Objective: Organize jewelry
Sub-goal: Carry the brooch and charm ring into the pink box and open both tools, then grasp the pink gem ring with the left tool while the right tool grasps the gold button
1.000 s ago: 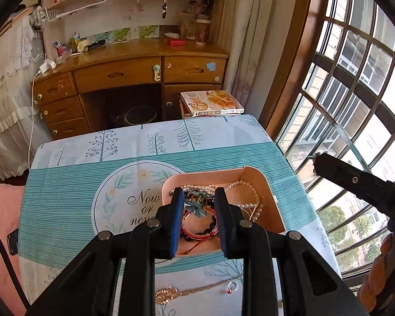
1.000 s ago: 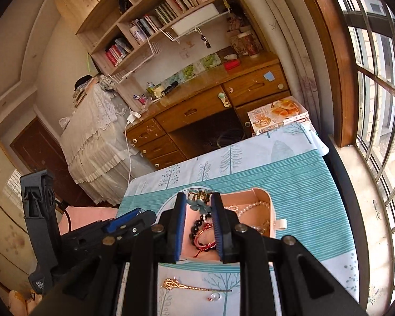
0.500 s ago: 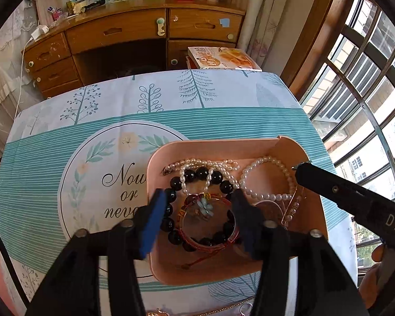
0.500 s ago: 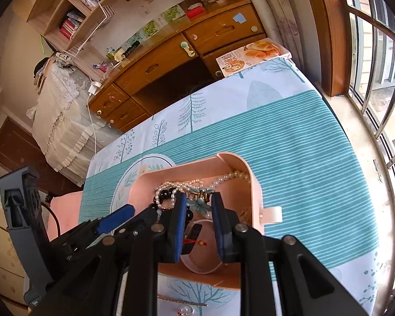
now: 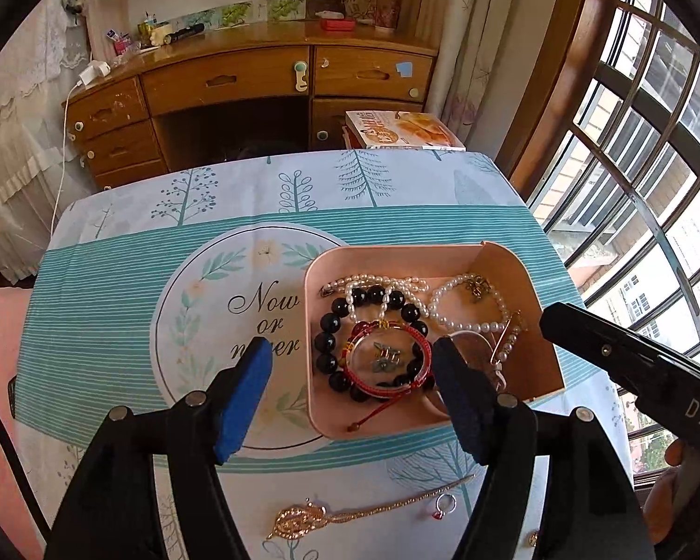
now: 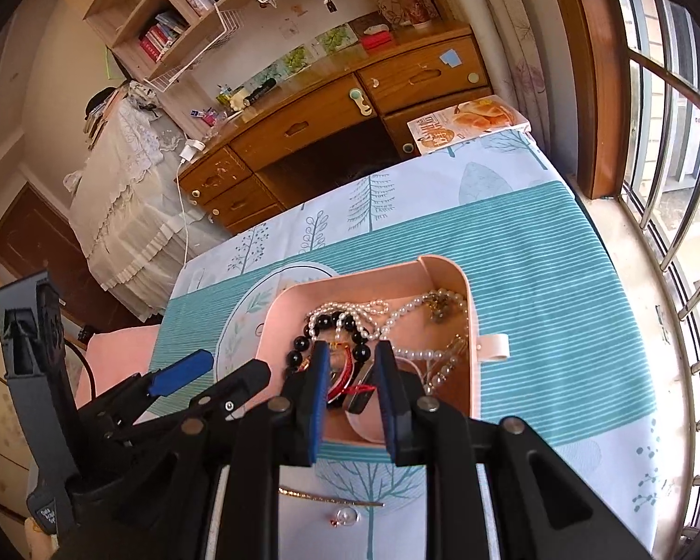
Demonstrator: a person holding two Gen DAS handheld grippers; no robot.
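My left gripper (image 5: pixel 352 364) has its jaws opening, wide now, nothing pressed between the pads. The jewelry sits in the pink tray (image 5: pixel 508 256) on the worktop, dead ahead and below both sets of jaws. Between my left jaws, looking down, lies the red cord bracelet (image 5: pixel 387 359), ringed by the black bead bracelet (image 5: pixel 336 326). The right pad hangs over the tray floor, while the left one is outside the tray's near-left wall, over the tablecloth (image 5: pixel 116 289). The pearl strands (image 5: pixel 466 308) lie beyond and to the right of the jaws. My right gripper (image 6: pixel 350 373) has its jaws nearly closed with a narrow gap. The red cord and a dark flat piece show in that gap, but I can't tell if the pads press on either or just hover over them. What matters next, I think, is what's still loose: a gold hairpin (image 5: pixel 364 511) and a small ring (image 5: pixel 444 504) lie on the worktop just short of the tray, under the left gripper's arms, behind its jaw tips. The pin's long axis runs crosswise to both jaw lines. From the right wrist view the hairpin (image 6: pixel 331 497) is equally under that gripper, so neither hand is clearly nearer. Either one must pull back and drop.
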